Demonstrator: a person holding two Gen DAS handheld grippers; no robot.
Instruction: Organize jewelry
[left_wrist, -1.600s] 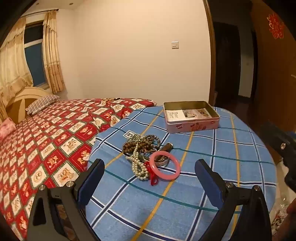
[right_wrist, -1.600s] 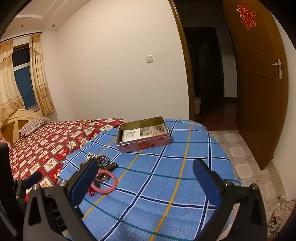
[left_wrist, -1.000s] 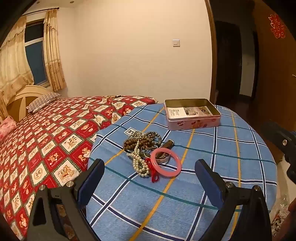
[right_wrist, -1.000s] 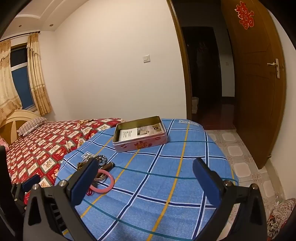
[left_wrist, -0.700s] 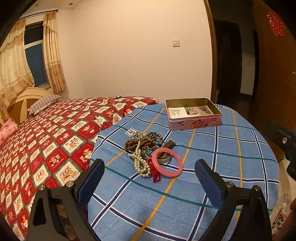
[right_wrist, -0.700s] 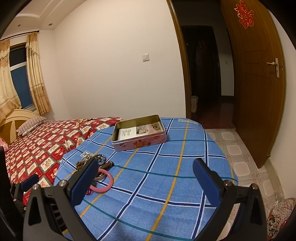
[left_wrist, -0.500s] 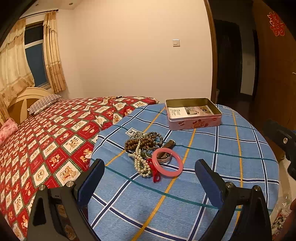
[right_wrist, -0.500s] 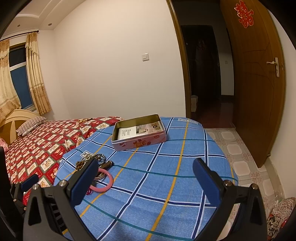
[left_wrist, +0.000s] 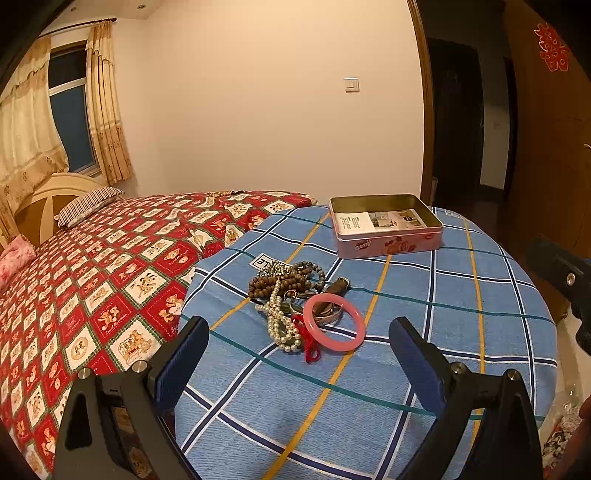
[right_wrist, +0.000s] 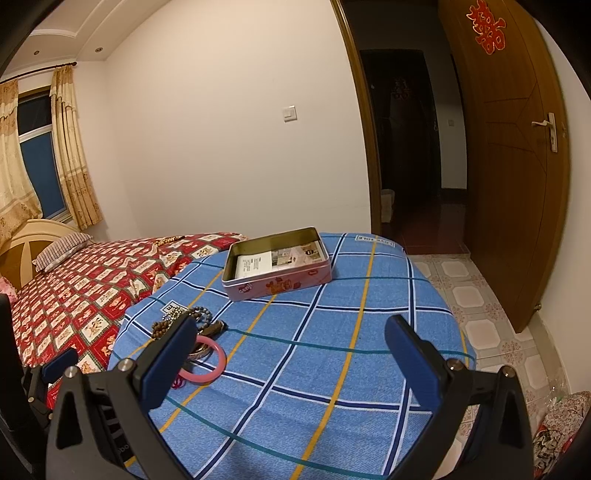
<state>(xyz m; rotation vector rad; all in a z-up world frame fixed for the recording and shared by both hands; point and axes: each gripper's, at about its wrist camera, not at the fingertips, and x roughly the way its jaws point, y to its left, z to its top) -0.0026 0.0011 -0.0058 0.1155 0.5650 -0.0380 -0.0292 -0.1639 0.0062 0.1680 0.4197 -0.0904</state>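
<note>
Jaws, left view: we see left gripper (left_wrist: 299, 354) wide apart, empty, aimed at jewelry pile (left_wrist: 295, 302) to frame a grab.
Pink bangle (left_wrist: 334, 319): nearest, likely our first pick.
Jaws, right view: right gripper (right_wrist: 288, 354) apart, empty.
Tin box (right_wrist: 277, 264): lidless beyond pile, probably the destination.

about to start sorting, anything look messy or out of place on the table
Yes: the jewelry sits in one tangled heap on the cloth, not in the tin. A pearl strand, wooden beads and a red cord overlap, with the pink bangle lying partly over them. Nothing looks broken.
</note>
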